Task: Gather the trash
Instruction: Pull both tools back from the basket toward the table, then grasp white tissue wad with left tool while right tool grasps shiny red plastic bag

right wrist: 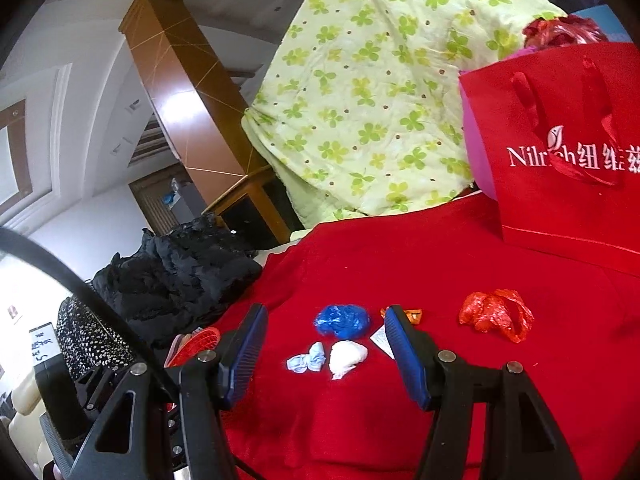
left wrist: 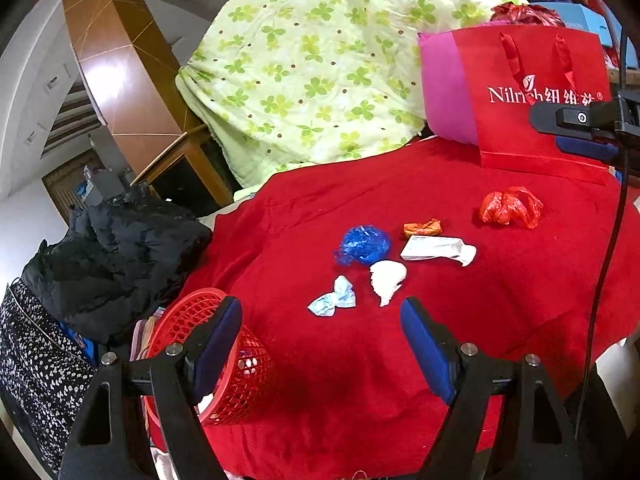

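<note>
Left wrist view, left tool (left wrist: 322, 320) wide and empty, right tool (right wrist: 326, 330) likewise, red basket (left wrist: 224, 360) beside scattered trash.

I see six scraps loose on the red cloth: a crumpled blue plastic wad (left wrist: 363, 245), a white tissue ball (left wrist: 386, 279) just below it, a twisted pale-blue wrapper (left wrist: 334, 301), an orange wrapper (left wrist: 422, 227), a flattened white tube (left wrist: 438, 249), and a red plastic bag (left wrist: 511, 206) (well apart). The red mesh basket (left wrist: 224, 356) lies tipped at the cloth's left edge.

Clover quilt (left wrist: 320, 60), black jacket (left wrist: 120, 256), red gift bag (left wrist: 536, 100).
</note>
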A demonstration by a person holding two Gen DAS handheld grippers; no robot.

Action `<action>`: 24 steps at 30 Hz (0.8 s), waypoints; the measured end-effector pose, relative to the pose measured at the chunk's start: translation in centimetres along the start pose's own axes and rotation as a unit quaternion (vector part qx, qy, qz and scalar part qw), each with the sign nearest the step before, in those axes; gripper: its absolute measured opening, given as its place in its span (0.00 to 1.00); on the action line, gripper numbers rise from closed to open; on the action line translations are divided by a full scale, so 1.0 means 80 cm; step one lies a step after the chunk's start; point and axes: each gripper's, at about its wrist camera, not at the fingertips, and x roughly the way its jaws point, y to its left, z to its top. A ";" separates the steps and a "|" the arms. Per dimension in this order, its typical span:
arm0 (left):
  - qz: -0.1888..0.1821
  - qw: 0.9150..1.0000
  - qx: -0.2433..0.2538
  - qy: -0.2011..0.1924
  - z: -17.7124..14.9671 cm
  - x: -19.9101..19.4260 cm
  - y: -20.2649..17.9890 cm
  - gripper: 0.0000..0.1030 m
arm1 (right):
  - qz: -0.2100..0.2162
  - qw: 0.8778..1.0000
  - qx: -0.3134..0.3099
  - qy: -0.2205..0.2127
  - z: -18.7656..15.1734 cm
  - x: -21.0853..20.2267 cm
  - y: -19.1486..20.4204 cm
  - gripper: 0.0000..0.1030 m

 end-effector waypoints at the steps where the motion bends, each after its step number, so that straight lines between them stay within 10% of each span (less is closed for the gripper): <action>1: -0.001 1.000 0.001 0.001 0.001 0.001 -0.002 0.79 | -0.001 1.000 0.002 0.000 0.000 -0.001 -0.004 0.63; 24: -0.021 0.999 0.030 0.038 0.002 0.046 -0.045 0.79 | -0.031 0.998 0.053 0.015 -0.009 0.014 -0.080 0.63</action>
